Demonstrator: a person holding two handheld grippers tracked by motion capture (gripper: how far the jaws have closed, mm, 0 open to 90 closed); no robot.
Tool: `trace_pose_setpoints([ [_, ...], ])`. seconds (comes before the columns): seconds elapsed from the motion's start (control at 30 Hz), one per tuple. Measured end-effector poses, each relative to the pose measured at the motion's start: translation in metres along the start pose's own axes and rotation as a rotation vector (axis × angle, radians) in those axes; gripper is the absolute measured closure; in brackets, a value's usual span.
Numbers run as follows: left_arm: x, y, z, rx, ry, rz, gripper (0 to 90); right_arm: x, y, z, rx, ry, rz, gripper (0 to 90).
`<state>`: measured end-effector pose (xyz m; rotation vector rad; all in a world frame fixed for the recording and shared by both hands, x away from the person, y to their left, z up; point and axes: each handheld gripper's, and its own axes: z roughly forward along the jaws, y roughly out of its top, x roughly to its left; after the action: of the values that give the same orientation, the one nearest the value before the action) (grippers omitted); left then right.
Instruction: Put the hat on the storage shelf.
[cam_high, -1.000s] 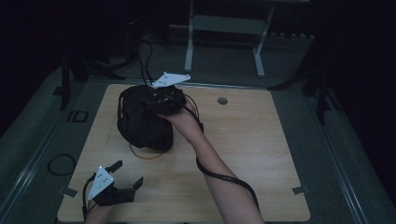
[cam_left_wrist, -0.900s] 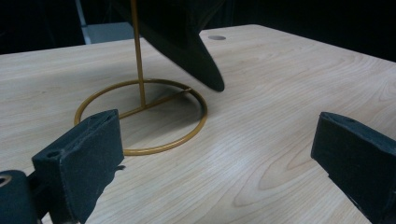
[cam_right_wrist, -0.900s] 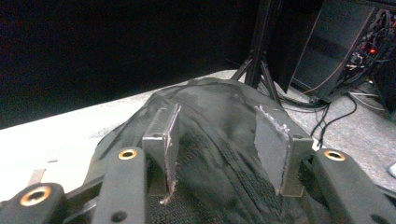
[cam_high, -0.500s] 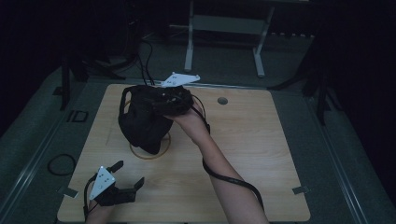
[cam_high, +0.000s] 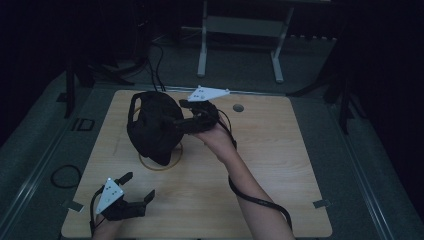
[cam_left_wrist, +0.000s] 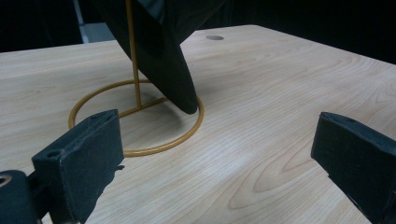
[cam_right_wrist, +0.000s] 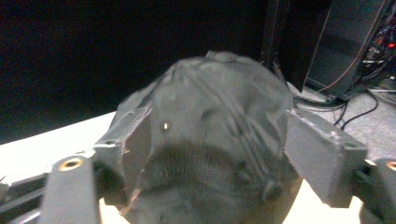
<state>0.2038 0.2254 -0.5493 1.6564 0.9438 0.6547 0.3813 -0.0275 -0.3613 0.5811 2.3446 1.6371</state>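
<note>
High view had the black cap (cam_high: 152, 127) on its gold wire stand (cam_high: 161, 162) center-left; right gripper (cam_high: 187, 116) fingers were just spreading wide around it (pads off the fabric), left gripper (cam_high: 134, 189) fingers wide, lower left.

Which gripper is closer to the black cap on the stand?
The right gripper: its open jaws straddle the cap on the stand. The left gripper rests near the table's front edge, well short of it.

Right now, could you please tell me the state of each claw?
Left claw: open, holding nothing, low over the table.
Right claw: open, jaws just opened, the cap between them on its stand.
</note>
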Motion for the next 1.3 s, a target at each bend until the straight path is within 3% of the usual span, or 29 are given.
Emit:
trace_pose_setpoints([
  [0.17,-0.002,0.0,0.0,0.002,-0.003,0.004,2.7,-0.003,-0.015,-0.001,0.019,-0.023,-0.011,15.1],
  [0.37,-0.002,0.0,0.001,0.002,-0.004,0.005,2.7,-0.005,-0.03,-0.007,0.012,-0.004,-0.007,14.3],
  [0.43,-0.002,0.0,0.0,-0.005,-0.006,0.014,2.7,-0.003,-0.04,-0.011,0.017,-0.03,-0.054,14.3],
  [0.67,-0.003,-0.001,0.002,0.007,-0.015,0.011,2.7,0.003,-0.06,-0.016,0.025,-0.003,-0.082,14.0],
  [1.03,-0.004,-0.002,0.003,0.014,-0.013,0.007,2.7,0.003,-0.095,-0.027,0.035,-0.007,-0.065,13.9],
  [1.17,-0.003,-0.002,0.003,0.007,-0.013,0.0,2.7,0.004,-0.108,-0.03,0.044,-0.03,-0.097,13.9],
  [1.3,-0.003,-0.003,0.002,0.014,-0.009,0.002,2.7,0.006,-0.121,-0.035,0.044,-0.016,-0.087,13.9],
])
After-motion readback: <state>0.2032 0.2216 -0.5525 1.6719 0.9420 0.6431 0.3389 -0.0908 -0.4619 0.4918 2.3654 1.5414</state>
